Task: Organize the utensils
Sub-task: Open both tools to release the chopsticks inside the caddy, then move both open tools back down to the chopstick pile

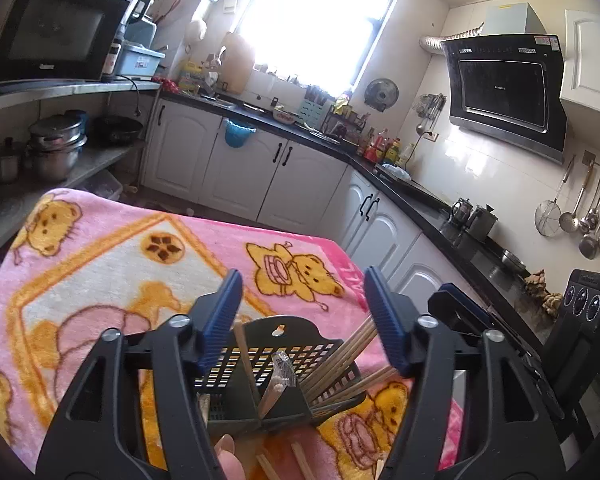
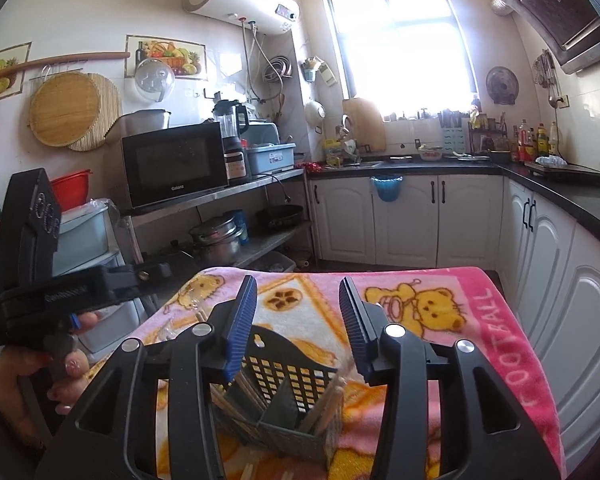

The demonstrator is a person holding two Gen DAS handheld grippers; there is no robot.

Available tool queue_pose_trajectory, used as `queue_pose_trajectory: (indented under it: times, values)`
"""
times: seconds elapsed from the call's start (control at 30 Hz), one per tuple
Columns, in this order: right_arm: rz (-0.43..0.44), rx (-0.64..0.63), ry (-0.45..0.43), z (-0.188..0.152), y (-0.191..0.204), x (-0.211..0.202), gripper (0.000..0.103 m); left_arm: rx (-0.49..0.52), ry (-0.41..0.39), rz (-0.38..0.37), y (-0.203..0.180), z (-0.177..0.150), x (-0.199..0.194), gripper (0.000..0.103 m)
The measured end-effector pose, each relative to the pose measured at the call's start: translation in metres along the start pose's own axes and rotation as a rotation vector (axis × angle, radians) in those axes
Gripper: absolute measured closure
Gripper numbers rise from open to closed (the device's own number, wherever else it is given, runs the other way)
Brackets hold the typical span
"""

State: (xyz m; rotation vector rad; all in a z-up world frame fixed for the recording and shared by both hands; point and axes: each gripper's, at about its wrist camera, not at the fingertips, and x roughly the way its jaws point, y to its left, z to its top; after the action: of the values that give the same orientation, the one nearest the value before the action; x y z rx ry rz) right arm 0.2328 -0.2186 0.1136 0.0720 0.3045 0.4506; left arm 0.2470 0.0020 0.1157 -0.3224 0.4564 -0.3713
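Both grippers hang just above a dark plastic utensil caddy (image 1: 278, 364), divided and perforated with a square grid, standing on a fleecy pink bear-print blanket (image 1: 100, 272) over the table. Left gripper (image 1: 302, 322) wide open, ribbed blue pads clear of everything, nothing held. Right gripper (image 2: 298, 322) parted about halfway, likewise empty. No earlier view given, so only the present gap is told.

Inside the caddy: a bundle of pale wooden chopsticks (image 1: 350, 354) leaning right and away, long axes slanting up toward the left gripper's right pad; a clear-wrapped piece (image 1: 280, 376) near the middle divider, probably a packaged spoon, though too blurred to be sure. Loose wooden sticks (image 1: 284, 462) lie flat on the blanket on the near side, below the left gripper and nearer to it than to the right, long axes running near to far; likely next to fetch, needing a dip downward and back
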Motion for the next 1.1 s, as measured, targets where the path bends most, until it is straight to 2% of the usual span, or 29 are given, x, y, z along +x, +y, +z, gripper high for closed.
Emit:
queue_pose_trajectory:
  times: [0.3,0.4,0.6,1.1]
  values:
    - [-0.036,0.016,0.030,-0.008,-0.007,-0.018,0.050,0.023,0.004,0.006,-0.006,-0.005,-0.015,0.016]
    - [-0.046,0.020,0.029,-0.011,-0.007,-0.026,0.047,0.024,0.003,0.005,-0.008,-0.008,-0.021,0.011]
    - [-0.050,0.014,0.033,-0.018,-0.005,-0.040,0.043,0.027,0.016,0.014,-0.010,-0.021,-0.029,0.011]
    - [-0.048,0.002,0.082,-0.041,0.003,-0.057,0.043,0.020,0.016,0.027,-0.007,-0.046,-0.054,0.011]
